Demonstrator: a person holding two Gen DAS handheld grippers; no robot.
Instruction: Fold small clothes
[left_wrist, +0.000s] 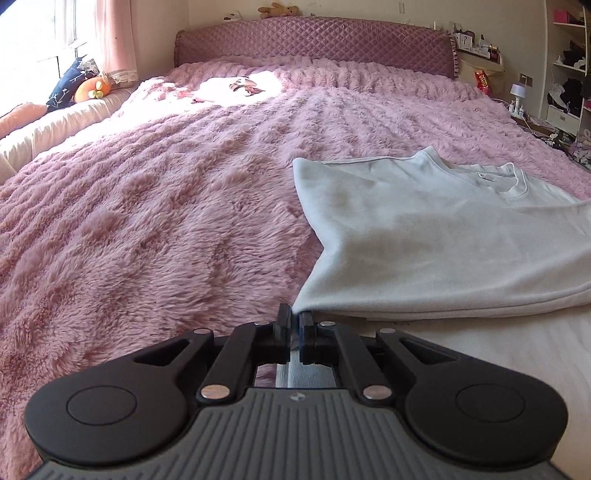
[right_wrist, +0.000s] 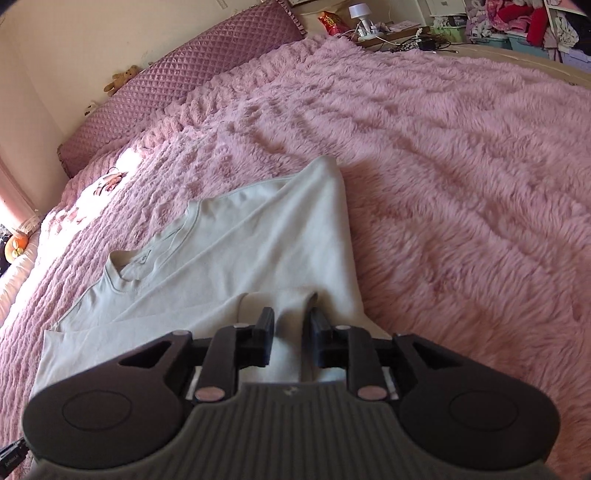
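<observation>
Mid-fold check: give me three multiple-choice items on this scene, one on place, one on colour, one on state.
1. The white T-shirt lies on:
A. a fluffy bedspread
B. a desk
C. the floor

2. The bedspread's colour:
A. blue
B. pink
C. green

3. The left gripper is:
A. wide open over the collar
B. shut on a shirt corner
C. away from the shirt

Answers:
1 A, the shirt lies spread on the fluffy cover.
2 B, the pile is pink throughout.
3 B, the shirt's corner runs in between its closed fingers.

Pale tee (left_wrist: 424, 236) partly folded on bed, collar up (corner pinched).
</observation>
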